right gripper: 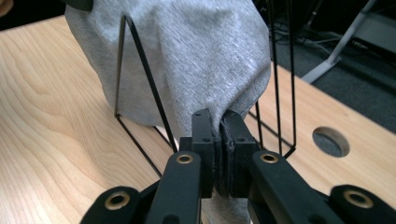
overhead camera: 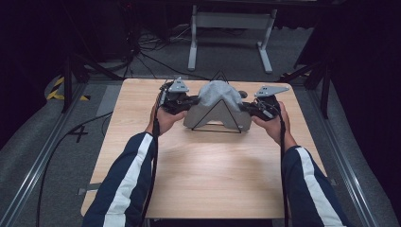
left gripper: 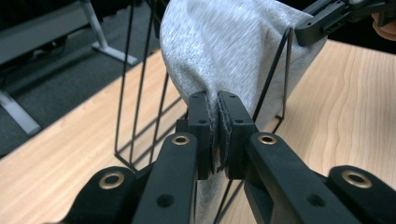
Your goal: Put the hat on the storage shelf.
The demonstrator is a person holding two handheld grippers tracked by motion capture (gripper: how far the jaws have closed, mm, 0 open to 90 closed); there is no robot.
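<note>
A grey cloth hangs draped over a black wire rack with triangular ends, at the far middle of the wooden table. My left gripper is at the cloth's left side, shut on a pinch of the grey fabric. My right gripper is at the cloth's right side, shut on the fabric as well. In the left gripper view the pads squeeze a fold of cloth beside the rack wires. In the right gripper view the pads clamp a dark folded edge.
A round hole is cut in the tabletop near the right gripper. Behind the table stands a white metal frame on a grey floor with cables. Metal rails run along both table sides. The near half of the tabletop is bare wood.
</note>
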